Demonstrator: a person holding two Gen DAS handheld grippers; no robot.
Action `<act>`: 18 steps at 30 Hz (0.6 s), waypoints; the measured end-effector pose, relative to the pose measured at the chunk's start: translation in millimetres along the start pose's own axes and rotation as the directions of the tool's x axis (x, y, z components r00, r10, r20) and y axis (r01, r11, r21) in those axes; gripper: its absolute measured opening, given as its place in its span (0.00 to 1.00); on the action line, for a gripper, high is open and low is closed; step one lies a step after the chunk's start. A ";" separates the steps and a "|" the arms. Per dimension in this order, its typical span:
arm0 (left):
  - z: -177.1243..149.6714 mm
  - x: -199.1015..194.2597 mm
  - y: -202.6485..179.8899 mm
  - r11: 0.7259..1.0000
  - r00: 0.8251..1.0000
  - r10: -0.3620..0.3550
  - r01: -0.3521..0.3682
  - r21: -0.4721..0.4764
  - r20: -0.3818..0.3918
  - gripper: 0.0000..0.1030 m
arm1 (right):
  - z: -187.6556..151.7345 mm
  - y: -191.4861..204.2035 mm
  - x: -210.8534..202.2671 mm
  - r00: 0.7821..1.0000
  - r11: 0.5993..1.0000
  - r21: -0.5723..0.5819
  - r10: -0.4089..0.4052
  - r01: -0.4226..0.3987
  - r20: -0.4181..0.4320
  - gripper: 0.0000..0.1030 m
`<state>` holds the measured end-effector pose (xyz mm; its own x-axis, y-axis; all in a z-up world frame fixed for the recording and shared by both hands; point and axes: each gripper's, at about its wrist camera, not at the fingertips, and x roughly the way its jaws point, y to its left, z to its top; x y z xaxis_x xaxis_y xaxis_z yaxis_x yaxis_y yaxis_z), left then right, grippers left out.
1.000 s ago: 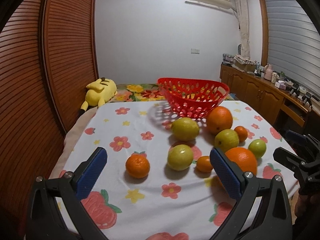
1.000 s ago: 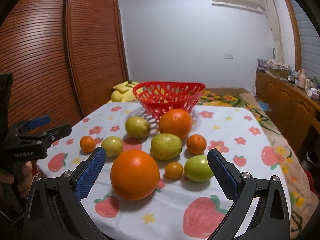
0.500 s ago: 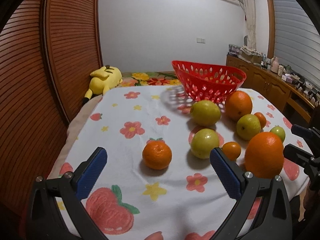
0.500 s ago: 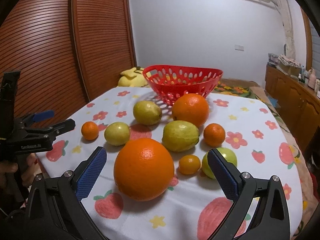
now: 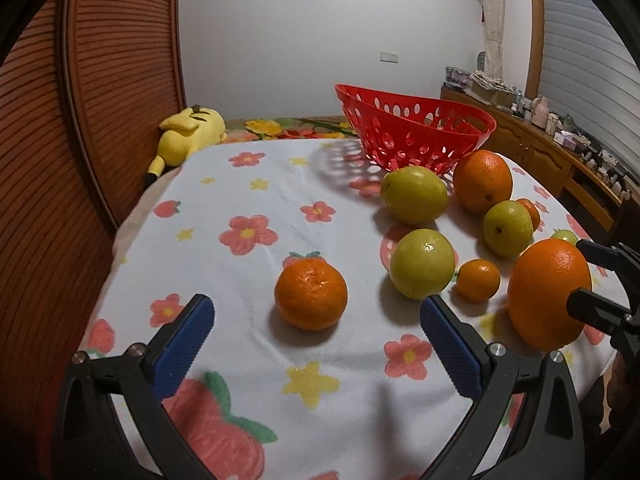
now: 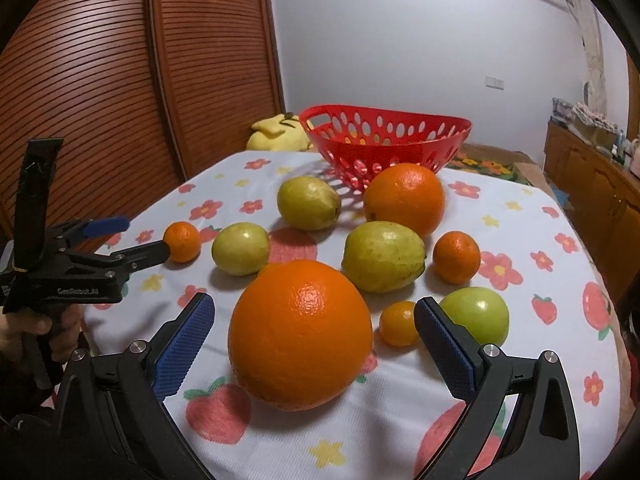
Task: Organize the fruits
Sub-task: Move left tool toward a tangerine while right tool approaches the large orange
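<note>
Our left gripper (image 5: 316,322) has its pads wide apart, low over the cloth, with a mandarin (image 5: 311,295) just ahead between the fingers, not touched. Our right gripper (image 6: 314,318) is likewise spread, framing the big orange (image 6: 300,334) without contact. Behind it we see a tiny orange (image 6: 398,323), green apple (image 6: 476,314), yellow-green fruits and a second large orange (image 6: 404,199) on the flowered tablecloth (image 6: 520,224). Farthest back sits the red basket (image 6: 384,138).
</note>
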<state>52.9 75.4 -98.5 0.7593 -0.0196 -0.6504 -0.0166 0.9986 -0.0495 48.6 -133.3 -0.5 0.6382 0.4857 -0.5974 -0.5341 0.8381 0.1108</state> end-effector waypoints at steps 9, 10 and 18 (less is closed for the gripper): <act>2.3 18.9 9.9 0.998 0.997 -0.053 0.051 -0.033 -0.058 0.67 | -2.4 4.6 10.7 0.999 0.999 -0.023 0.023 -0.023 -0.029 0.99; 2.6 20.4 11.2 0.998 0.996 -0.055 0.053 -0.036 -0.065 0.65 | -2.7 4.9 11.5 0.999 0.999 -0.025 0.024 -0.025 -0.034 0.98; 4.8 32.3 13.0 0.996 0.992 -0.079 0.075 -0.042 -0.098 0.52 | -5.4 5.9 17.3 0.998 0.999 -0.028 0.038 -0.040 -0.058 0.95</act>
<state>80.3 87.9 -116.5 0.6907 -0.1032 -0.7158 0.0132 0.9914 -0.1301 53.5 -121.3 -14.5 0.5840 0.5020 -0.6379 -0.5743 0.8109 0.1124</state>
